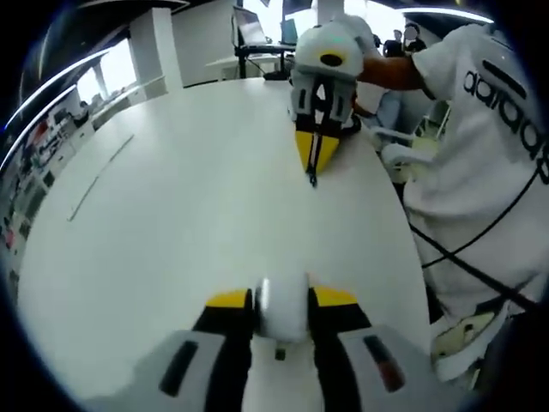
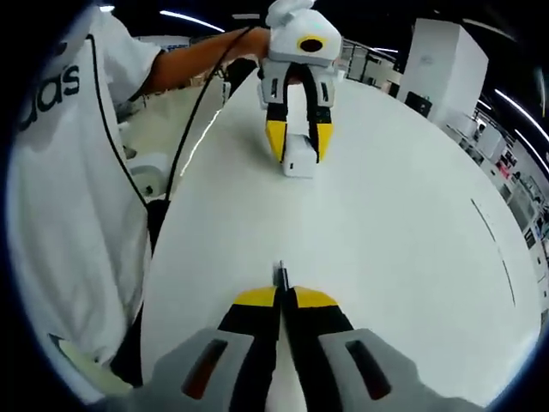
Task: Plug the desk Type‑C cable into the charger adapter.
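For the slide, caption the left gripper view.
Left tongs clamp the white charger adapter; right tongs present the cable plug opposite.

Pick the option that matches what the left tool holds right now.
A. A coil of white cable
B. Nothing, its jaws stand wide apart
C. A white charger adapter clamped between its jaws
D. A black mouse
C: in the left gripper view the left tool has its yellow-tipped jaws shut on the white charger adapter, and the right gripper view shows the same block held over the white table.

Two low, close views facing each other across one shared white table (image 1: 171,223), each gripper in the other's.
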A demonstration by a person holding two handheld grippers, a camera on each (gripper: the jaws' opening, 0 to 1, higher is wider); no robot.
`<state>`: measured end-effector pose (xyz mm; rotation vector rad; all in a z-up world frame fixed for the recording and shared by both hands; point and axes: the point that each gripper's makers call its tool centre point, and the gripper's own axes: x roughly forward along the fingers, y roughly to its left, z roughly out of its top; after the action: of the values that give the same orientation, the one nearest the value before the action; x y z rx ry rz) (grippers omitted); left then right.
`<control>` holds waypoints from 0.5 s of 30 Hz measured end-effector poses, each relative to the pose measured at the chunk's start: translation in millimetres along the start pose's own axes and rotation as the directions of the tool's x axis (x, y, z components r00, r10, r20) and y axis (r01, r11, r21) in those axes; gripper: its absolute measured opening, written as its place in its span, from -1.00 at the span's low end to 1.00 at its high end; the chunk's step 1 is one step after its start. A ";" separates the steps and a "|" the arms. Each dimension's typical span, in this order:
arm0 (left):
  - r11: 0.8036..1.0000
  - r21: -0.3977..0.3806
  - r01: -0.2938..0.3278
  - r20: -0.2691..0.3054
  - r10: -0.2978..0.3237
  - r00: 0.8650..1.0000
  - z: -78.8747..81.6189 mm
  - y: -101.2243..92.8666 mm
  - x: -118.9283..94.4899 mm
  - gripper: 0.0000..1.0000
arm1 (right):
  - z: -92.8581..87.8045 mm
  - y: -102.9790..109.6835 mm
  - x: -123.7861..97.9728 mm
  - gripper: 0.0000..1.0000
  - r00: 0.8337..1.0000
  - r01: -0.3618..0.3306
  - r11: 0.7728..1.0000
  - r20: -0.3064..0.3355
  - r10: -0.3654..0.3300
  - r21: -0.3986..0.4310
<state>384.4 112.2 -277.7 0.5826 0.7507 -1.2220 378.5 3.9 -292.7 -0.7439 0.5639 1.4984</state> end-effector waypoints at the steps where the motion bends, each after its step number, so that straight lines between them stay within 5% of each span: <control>1: 1.000 -0.001 -0.001 -0.001 0.001 1.000 0.7 -1.3 0.6 -0.51 | 1.6 -1.0 0.3 -0.94 1.000 0.002 1.000 0.009 -0.002 0.002; 11: 1.000 -0.008 -0.004 -0.010 0.004 1.000 -5.8 8.6 -4.0 -0.51 | 12.5 1.6 7.9 -0.95 1.000 0.005 1.000 0.030 -0.004 -0.016; 15: 1.000 0.002 0.006 -0.016 -0.006 1.000 0.8 -4.2 1.6 -0.51 | 16.0 3.4 10.9 -0.95 0.999 0.005 1.000 0.033 -0.004 -0.022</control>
<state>380.8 109.5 -278.4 0.5929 0.7651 -1.2256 373.5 22.8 -290.4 -0.7358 0.5217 1.5124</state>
